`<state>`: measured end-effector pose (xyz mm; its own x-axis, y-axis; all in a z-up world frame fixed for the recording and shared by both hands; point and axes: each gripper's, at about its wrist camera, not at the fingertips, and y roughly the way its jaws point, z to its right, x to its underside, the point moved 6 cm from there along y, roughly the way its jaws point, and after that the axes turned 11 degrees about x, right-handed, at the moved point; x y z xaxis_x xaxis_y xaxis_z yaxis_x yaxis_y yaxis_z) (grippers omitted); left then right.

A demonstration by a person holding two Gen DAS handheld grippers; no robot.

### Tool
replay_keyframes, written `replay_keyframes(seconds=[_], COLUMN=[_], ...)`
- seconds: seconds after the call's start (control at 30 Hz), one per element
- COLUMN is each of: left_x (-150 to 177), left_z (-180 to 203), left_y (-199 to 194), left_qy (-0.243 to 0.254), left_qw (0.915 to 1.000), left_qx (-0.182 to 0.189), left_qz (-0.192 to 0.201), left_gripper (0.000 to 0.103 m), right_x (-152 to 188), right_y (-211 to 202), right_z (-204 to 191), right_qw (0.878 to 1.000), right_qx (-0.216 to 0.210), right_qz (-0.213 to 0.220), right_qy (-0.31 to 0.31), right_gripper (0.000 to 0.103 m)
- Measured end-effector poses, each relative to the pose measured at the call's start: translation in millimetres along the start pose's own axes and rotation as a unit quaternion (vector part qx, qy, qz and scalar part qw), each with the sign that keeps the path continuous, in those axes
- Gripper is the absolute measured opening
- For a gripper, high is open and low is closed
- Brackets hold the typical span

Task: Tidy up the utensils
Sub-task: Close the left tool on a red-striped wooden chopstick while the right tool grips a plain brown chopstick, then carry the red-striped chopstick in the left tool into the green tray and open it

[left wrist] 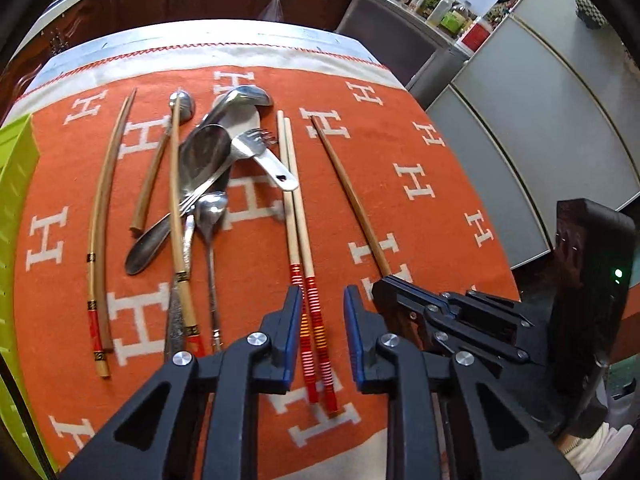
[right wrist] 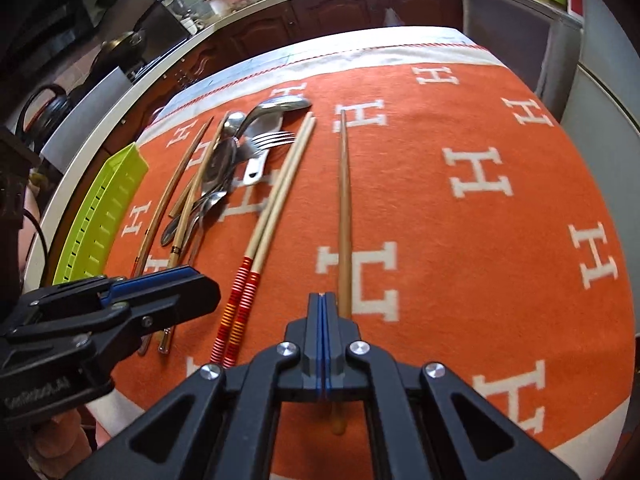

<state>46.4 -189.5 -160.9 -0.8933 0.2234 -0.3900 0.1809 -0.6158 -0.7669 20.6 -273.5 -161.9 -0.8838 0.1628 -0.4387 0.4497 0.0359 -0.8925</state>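
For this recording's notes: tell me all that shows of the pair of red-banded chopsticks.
The pair of red-banded chopsticks looks like pale wood, with red, orange and white bands wrapping the thick ends. Both lie flat, side by side and touching, on the orange cloth, tips pointing away. The left claw straddles the banded ends, its blue pads not visibly pressing them.

A: How many chopsticks?
B: Five; two pale chopsticks [left wrist: 294, 208] with red-striped ends in the middle; two banded chopsticks [left wrist: 98, 208] on the left; one brown chopstick [left wrist: 348, 192] on the right.
A: Forks [left wrist: 254, 138] and spoons [left wrist: 206, 152]?
B: Two forks show; at least four spoons, the pile overlaps too much to be sure; one green tray [left wrist: 16, 200] on the left.
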Motion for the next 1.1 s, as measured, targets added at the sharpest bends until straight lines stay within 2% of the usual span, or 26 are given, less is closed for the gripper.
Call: replay_keyframes(seconds=[0.2,0.4,0.57,0.67,0.7,0.73,0.77,0.97,1.1], left_x=[3.0,6.9,4.3,2.1,1.5,0.8,-0.9,-3.1,-4.5], left_z=[7.9,-1.3,-0.9,3.8,5.5,6.8,6.9,5.5,11.8], left_y=[12.8,23.3,27.0,30.9,32.0,33.0,34.2,31.8,14.5], left_qy=[0.005,-0.012,-0.005,0.016,0.023,0.031,0.036,0.025,0.03], left_qw=[0.9995,0.9974,0.9964,0.9941,0.9932,0.9915,0.99,0.9929,0.9938], left_qx=[-0.022,-0.057,-0.076,-0.103,-0.111,-0.123,-0.135,-0.116,-0.105], left_qz=[-0.022,-0.042,-0.037,-0.029,-0.028,-0.026,-0.021,-0.005,0.02], left_gripper=[0.016,0.016,0.016,0.016,0.015,0.006,0.005,0.003,0.003], right_x=[1.8,3.2,4.0,4.3,4.3,4.3,4.4,4.4,0.7], right_y=[-0.9,0.6,0.9,1.1,1.0,0.9,0.8,-1.4,-10.9], right_z=[8.1,9.2,9.6,10.1,9.9,9.5,9.5,12.8,14.8], right_qw=[1.0,0.999,0.999,0.999,0.999,0.999,0.999,0.997,0.993], right_qx=[-0.013,-0.026,-0.034,-0.035,-0.034,-0.034,-0.034,-0.058,-0.079], right_qz=[-0.001,-0.004,-0.004,-0.003,-0.003,-0.002,-0.001,-0.003,0.002], right_qy=[0.019,0.029,0.032,0.034,0.033,0.032,0.033,0.058,0.082], right_gripper=[0.0,0.0,0.0,0.0,0.0,0.0,0.0,0.0,0.0])
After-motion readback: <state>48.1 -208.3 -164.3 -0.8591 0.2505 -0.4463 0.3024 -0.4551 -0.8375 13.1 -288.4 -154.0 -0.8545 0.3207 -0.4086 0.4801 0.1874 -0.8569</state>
